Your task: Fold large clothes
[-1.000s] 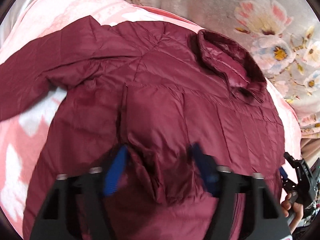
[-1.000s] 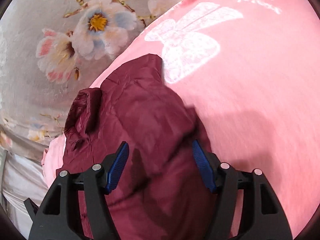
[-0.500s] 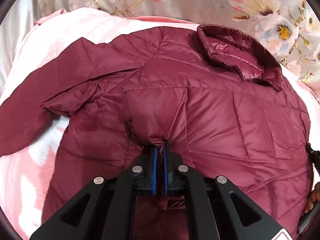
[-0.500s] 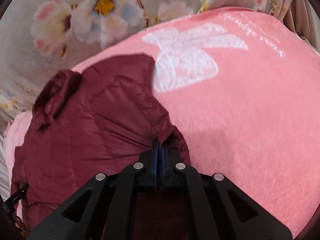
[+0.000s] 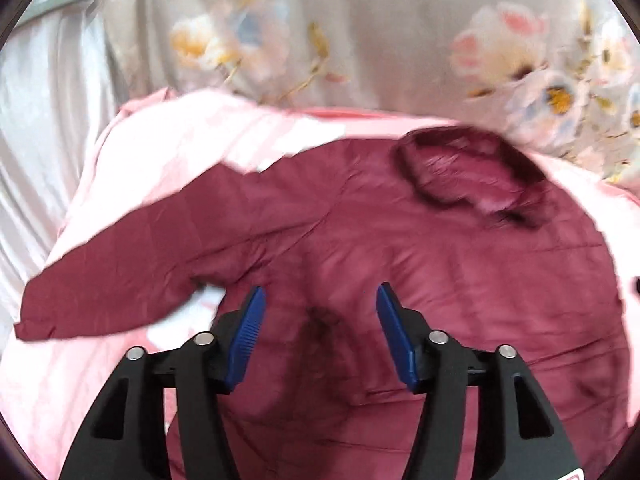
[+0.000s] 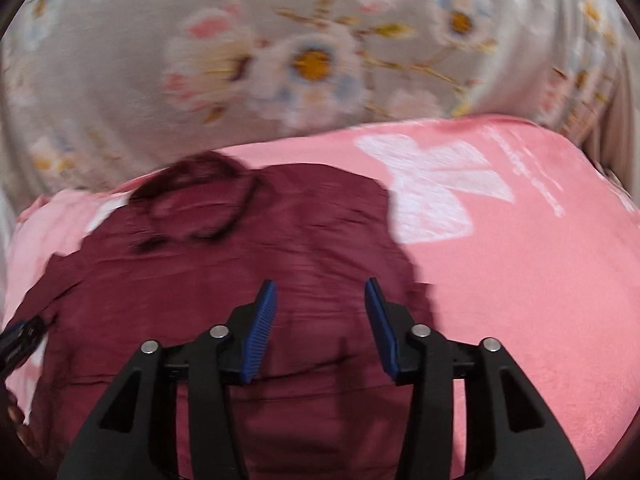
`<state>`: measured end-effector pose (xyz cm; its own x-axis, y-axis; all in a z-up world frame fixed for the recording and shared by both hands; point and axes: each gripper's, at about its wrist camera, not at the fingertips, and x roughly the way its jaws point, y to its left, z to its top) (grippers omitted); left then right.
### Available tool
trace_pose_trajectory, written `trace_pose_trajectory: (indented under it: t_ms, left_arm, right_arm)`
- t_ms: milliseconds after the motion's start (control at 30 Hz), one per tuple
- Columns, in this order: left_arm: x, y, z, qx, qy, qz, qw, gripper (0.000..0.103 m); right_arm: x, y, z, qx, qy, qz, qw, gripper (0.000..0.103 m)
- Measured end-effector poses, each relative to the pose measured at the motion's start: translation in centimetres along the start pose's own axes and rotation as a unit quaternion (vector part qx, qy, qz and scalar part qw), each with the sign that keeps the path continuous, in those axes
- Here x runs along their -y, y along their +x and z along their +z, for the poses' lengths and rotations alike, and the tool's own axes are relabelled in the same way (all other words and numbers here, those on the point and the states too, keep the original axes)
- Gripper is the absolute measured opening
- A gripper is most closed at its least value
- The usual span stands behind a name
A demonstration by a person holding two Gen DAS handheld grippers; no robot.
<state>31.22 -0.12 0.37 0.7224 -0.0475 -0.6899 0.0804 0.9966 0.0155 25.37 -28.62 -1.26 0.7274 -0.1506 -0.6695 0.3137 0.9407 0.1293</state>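
While both grippers are hovering above it, the maroon quilted jacket is lying spread on a pink blanket. Left gripper and right gripper have just been opening, and their blue pads are standing apart with nothing between them. Slippery padding is likely springing back, undoing any crease. Grey floral bedding is lying behind

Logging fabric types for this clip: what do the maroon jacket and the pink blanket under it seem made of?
Maroon jacket: apparently thin synthetic shell, quilted and padded, given stitched panels and a slight sheen. Pink blanket: looks like plush fleece, with a soft matte nap and a white bow print. Motion blur leaves both uncertain.
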Motion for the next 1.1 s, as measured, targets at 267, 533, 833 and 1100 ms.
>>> trace_pose_trajectory:
  t_ms: [267,533,833,1100]
  left_arm:
    - [6.2,4.7,-1.8,-0.041,0.033,0.006,0.9986,0.071]
    - [5.8,7.8,-3.8,-0.069,0.018,0.004,0.9974,0.077]
    - [5.9,7.9,-3.7,-0.071,0.015,0.014,0.9973,0.083]
    - [4.1,6.8,-3.5,-0.085,-0.008,-0.015,0.9962,0.086]
  right_arm:
    - [-5.9,5.4,-3.3,-0.063,-0.043,0.005,0.997,0.047]
    - [-6.0,7.7,-4.9,-0.093,-0.049,-0.016,0.994,0.049]
    - [-6.4,7.9,-5.2,-0.091,-0.061,-0.032,0.994,0.052]
    - [-6.0,6.7,-5.1,-0.083,-0.048,-0.042,0.994,0.054]
